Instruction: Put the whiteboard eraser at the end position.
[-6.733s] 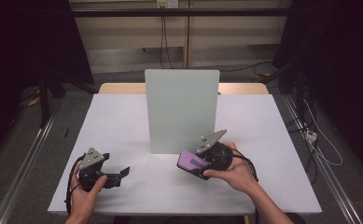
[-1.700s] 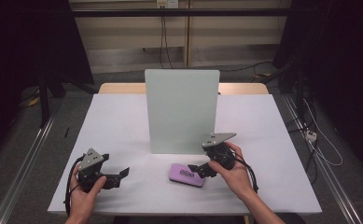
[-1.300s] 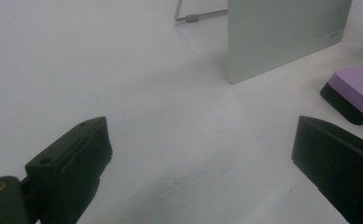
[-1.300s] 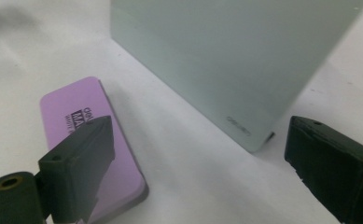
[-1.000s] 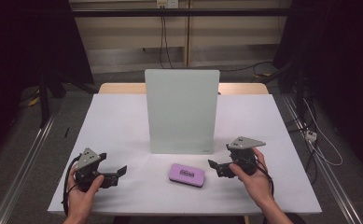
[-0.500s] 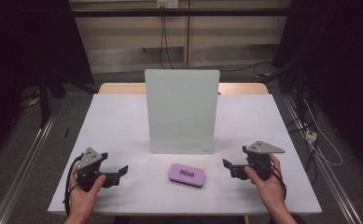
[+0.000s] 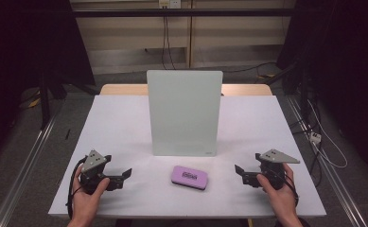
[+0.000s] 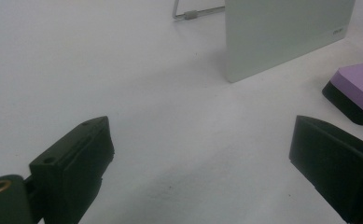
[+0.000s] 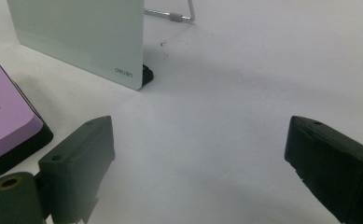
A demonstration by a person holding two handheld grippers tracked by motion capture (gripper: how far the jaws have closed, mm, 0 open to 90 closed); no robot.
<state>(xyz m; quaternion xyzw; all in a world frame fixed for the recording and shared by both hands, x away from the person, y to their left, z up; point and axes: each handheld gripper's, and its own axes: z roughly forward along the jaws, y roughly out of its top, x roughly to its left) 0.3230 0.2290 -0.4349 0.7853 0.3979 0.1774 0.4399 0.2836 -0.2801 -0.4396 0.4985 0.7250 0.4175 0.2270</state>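
A purple eraser with a black base (image 7: 189, 177) lies flat on the white table (image 7: 125, 123), in front of an upright pale green board (image 7: 184, 112). My left gripper (image 7: 125, 175) rests near the front left, open, jaws pointing right toward the eraser (image 8: 359, 91). My right gripper (image 7: 240, 171) sits at the front right, open, jaws pointing left, well apart from the eraser (image 9: 4, 126). Nothing is between either pair of jaws. The board (image 8: 282, 32) shows ahead in the left gripper view, and the board (image 9: 81, 35) with a small printed logo in the right gripper view.
A wire stand (image 9: 172, 16) props the board from behind. The table's front edge runs just below both hands. Cables (image 7: 323, 151) trail on the floor to the right, and a metal rail (image 7: 25, 165) runs along the left.
My right gripper let go of the purple eraser, leaving it on the table, and moved off to the right, open. The left gripper stayed put.
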